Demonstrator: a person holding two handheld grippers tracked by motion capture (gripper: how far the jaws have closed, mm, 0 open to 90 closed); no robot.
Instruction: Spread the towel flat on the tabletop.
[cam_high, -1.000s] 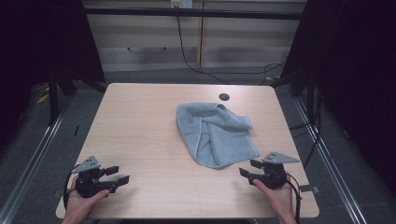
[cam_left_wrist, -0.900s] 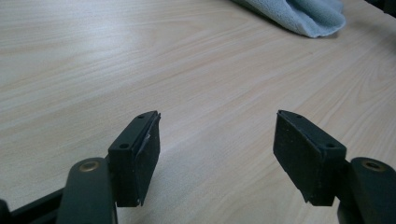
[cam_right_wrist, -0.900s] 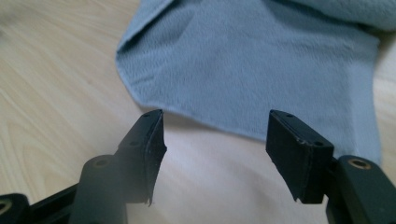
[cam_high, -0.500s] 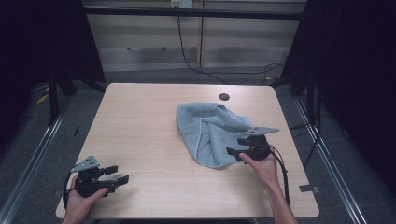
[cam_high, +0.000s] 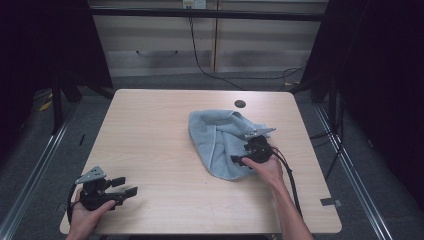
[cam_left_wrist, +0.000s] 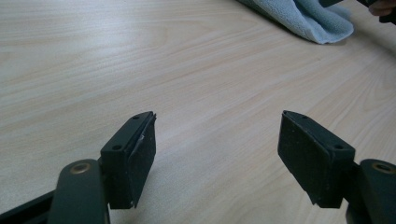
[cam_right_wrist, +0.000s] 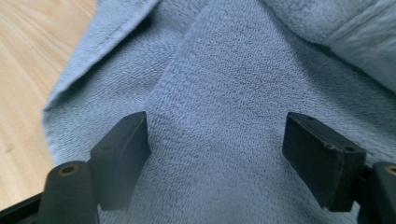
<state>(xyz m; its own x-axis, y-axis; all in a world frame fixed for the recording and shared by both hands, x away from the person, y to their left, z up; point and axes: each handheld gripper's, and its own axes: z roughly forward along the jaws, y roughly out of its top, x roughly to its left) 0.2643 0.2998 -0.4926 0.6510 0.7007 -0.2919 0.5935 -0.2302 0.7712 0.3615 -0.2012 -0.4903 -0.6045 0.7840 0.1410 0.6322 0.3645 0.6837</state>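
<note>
Right gripper (cam_high: 239, 159) — jaws just opened wide — hovers over the blue towel (cam_high: 220, 137), gripping nothing.

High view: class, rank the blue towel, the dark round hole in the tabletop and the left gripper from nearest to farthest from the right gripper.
1. blue towel, directly beneath the right gripper.
2. dark round hole, near the table's far edge.
3. left gripper, at the near left corner.

right hand-held gripper (cam_high: 239, 160) and its hand cover part of the blue towel (cam_high: 215, 137) in the high view. in the right gripper view, towel cut off by top, right and bottom edges. small dark round spot (cam_high: 240, 104) on the table (cam_high: 150, 130) too small to identify.
</note>
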